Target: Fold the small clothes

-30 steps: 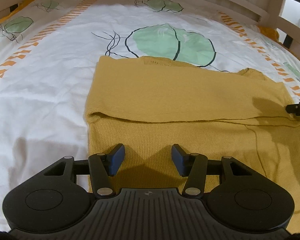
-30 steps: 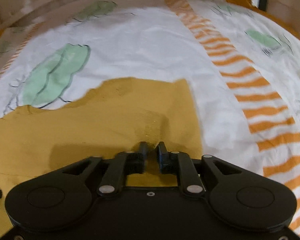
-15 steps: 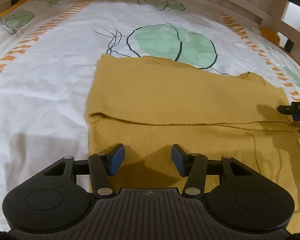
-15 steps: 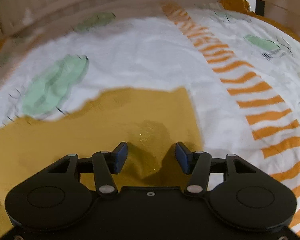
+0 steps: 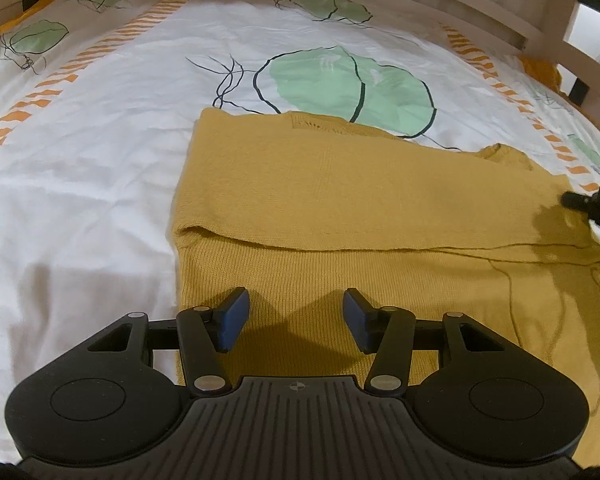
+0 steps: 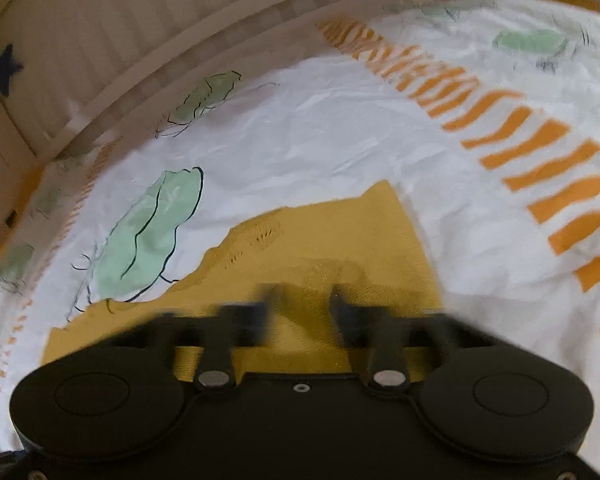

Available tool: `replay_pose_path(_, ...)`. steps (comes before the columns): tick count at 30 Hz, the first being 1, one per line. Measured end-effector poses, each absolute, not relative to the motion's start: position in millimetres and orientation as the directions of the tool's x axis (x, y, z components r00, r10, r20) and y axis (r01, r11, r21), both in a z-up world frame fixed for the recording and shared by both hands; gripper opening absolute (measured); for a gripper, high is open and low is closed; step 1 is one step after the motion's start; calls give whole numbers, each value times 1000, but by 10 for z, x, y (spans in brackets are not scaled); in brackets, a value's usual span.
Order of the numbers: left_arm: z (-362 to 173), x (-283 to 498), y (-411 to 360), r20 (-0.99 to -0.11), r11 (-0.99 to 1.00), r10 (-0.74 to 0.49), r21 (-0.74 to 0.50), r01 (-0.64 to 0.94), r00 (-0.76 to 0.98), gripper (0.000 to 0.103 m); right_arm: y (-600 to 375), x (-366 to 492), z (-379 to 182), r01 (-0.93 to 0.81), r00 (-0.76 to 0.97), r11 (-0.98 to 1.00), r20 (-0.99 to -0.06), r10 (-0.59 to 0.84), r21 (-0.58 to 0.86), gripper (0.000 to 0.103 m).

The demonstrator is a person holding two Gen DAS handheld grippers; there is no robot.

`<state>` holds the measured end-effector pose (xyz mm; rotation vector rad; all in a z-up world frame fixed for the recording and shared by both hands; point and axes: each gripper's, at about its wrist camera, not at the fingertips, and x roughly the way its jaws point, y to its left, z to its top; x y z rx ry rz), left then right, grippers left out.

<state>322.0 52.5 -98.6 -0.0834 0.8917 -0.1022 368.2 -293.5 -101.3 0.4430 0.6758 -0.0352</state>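
Left tool [image 5: 294, 318] gapes above folded yellow sweater [image 5: 340, 200]; right tool [image 6: 302, 312], blurred, closing over its corner.

Mustard-yellow knit garment [image 5: 340, 200] at frame centre on a white bed sheet [image 5: 100, 184] printed with pale green leaf shapes outlined in black and bands of orange dashes, beige wooden bed frame [image 5: 480, 12] along the top, black left gripper [image 5: 295, 316] with blue pads.

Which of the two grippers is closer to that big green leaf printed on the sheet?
Neither clearly. The left gripper hovers over the yellow sweater's near part, the big green leaf beyond; the right gripper, jaws closing, is at the sweater's right end.
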Motion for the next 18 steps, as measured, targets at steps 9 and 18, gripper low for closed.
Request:
replay_pose_path(9, -1001, 3210, 500, -770, 993, -120, -99, 68, 627, 52, -2841, 3724, -1034, 271, 723, 951, -684, -99, 147, 54)
replay_pose_path(18, -1058, 3167, 345, -756, 995, -97, -49, 91, 648, 70, -2891, 3651, -842, 299, 772, 936, -623, -123, 186, 87)
